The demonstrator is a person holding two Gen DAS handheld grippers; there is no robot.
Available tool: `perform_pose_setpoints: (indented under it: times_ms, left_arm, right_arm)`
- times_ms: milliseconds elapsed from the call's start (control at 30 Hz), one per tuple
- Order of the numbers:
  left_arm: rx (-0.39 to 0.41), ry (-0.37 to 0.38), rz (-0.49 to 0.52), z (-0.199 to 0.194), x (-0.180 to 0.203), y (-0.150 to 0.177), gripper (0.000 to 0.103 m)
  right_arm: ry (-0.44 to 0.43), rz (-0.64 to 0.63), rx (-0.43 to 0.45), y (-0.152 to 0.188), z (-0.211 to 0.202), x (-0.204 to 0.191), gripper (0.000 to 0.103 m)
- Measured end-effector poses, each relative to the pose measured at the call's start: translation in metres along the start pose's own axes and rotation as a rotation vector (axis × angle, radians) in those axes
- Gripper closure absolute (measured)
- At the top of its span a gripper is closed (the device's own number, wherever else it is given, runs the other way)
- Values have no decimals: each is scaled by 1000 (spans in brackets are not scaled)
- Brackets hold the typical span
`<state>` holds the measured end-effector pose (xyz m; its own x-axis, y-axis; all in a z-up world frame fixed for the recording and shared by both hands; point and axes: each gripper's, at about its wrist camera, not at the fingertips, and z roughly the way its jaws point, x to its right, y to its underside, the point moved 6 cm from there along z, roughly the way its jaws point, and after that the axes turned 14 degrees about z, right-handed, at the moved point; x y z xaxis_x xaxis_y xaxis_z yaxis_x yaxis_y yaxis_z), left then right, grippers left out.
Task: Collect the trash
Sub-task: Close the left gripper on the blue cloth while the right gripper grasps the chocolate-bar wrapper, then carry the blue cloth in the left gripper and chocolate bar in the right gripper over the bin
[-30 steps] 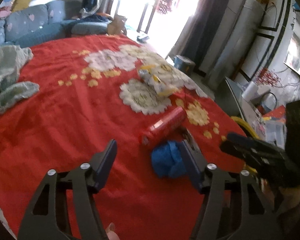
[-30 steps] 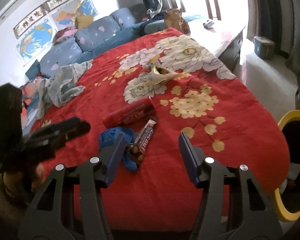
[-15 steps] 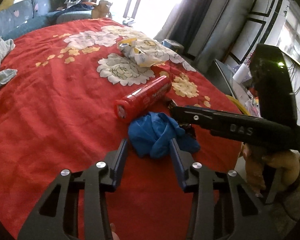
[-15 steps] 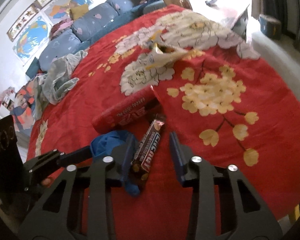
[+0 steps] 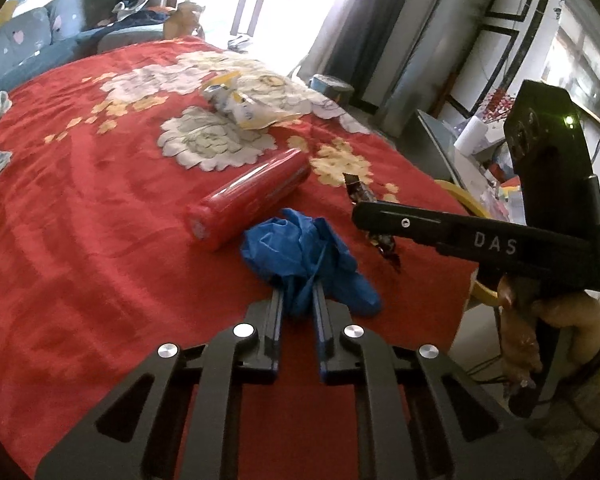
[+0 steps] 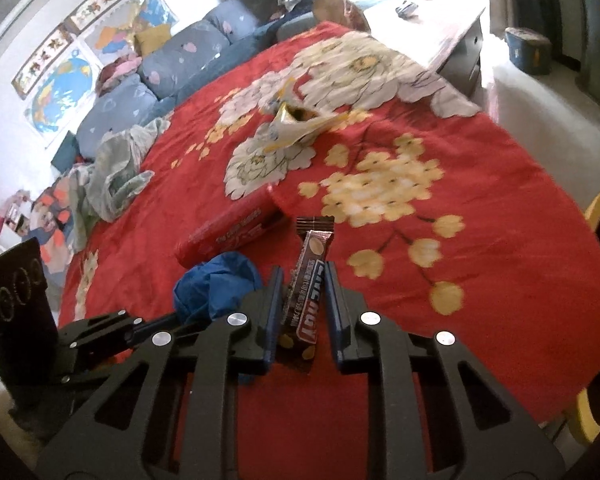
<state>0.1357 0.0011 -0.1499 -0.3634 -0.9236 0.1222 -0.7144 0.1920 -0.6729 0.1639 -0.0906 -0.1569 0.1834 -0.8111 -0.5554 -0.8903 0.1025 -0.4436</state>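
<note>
Trash lies on a red floral bedspread (image 5: pixel 80 220). My left gripper (image 5: pixel 298 292) is shut on a crumpled blue plastic wad (image 5: pixel 300 240), pinching its near edge. My right gripper (image 6: pixel 303 272) has its jaws closing on a brown chocolate bar wrapper (image 6: pixel 310 280), which stands lengthwise between the pads with both touching it. A red tube-shaped package (image 5: pixel 252 196) lies just beyond the blue wad. Farther back sits an open yellow-white snack bag (image 5: pixel 244 108). In the right wrist view the blue wad (image 6: pixel 216 284) is left of the bar.
A crumpled pale green cloth (image 6: pixel 112 176) lies at the bed's left side, with blue pillows (image 6: pixel 172 64) behind it. A yellow-rimmed bin (image 6: pixel 598 208) stands off the bed's right edge. A person's hand (image 5: pixel 556 320) holds the right gripper.
Both grippers came down and forward onto the trash and narrowed their jaws. The left one closed on the blue wad, the right one on the chocolate bar wrapper.
</note>
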Motion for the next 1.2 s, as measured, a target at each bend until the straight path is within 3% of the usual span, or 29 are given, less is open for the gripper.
perform_pose_setpoints:
  times_ms: [567,1200]
  left_arm:
    - [94,60,75,-2,56,-51,92]
    - [124,122,173,10,115,-85,92]
  right_arm:
    - [22,73,159,-29,-67,46,88]
    - [70,225,288,-50,-120,121,88]
